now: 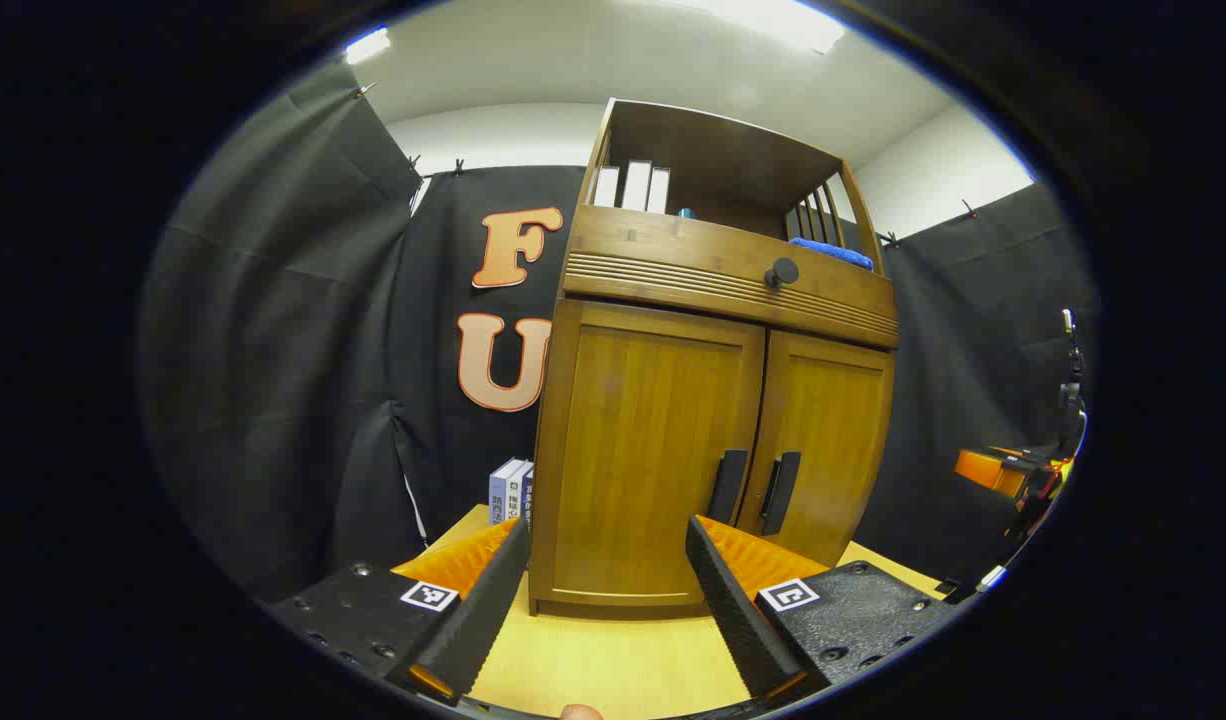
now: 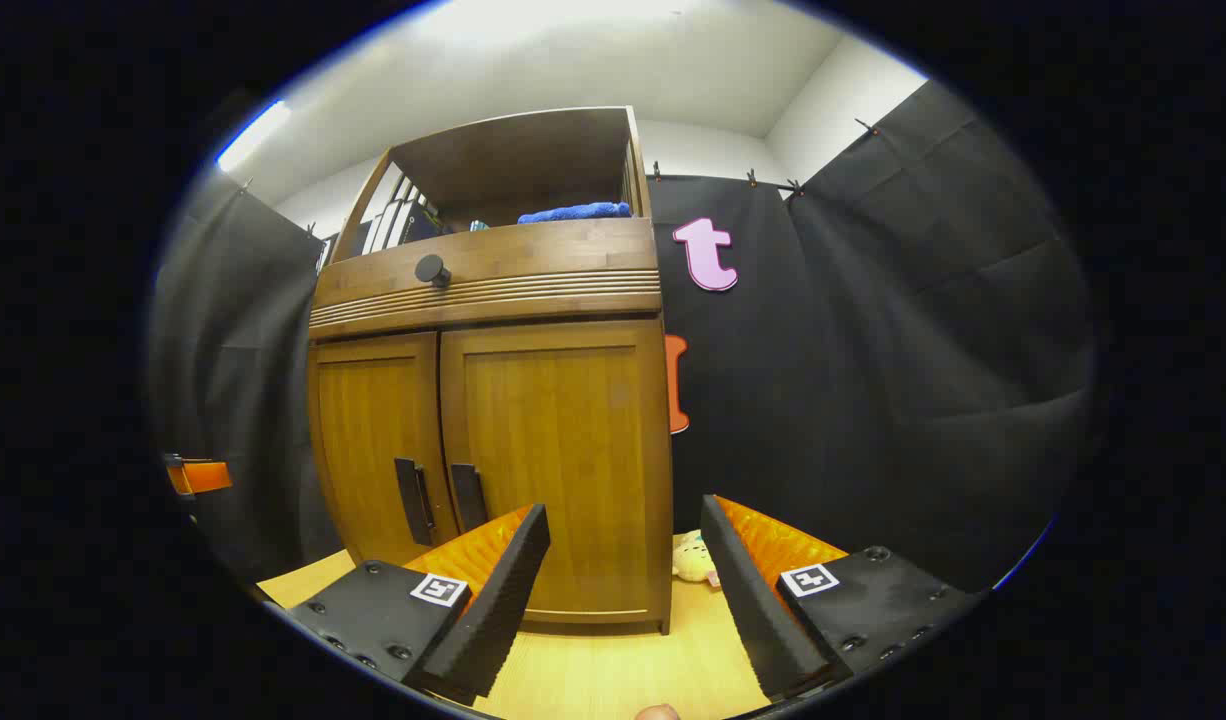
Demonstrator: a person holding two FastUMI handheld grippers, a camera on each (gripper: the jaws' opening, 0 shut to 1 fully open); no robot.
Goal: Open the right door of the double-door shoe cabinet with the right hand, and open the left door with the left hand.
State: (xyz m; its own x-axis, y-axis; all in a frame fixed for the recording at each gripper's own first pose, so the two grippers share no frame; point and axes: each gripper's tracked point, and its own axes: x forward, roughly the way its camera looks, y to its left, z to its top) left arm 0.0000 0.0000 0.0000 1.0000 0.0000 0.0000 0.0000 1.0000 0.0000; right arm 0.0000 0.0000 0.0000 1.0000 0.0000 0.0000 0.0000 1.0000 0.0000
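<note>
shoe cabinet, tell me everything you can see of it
The shoe cabinet looks like warm brown wood and stands upright on a light wooden tabletop. Its two doors are shut; the left door and right door each carry a dark vertical handle near the centre seam. Above them sits a grooved drawer front with a round dark knob. The open top shelf holds upright books and a folded blue cloth. Neither open gripper touches it.

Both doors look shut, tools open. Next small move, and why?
Probably move the right tool forward and left toward the right door's handle. Both cabinet doors are closed, that tool is open and holds nothing, and it sits short of the cabinet, off to the handle's right.
</note>
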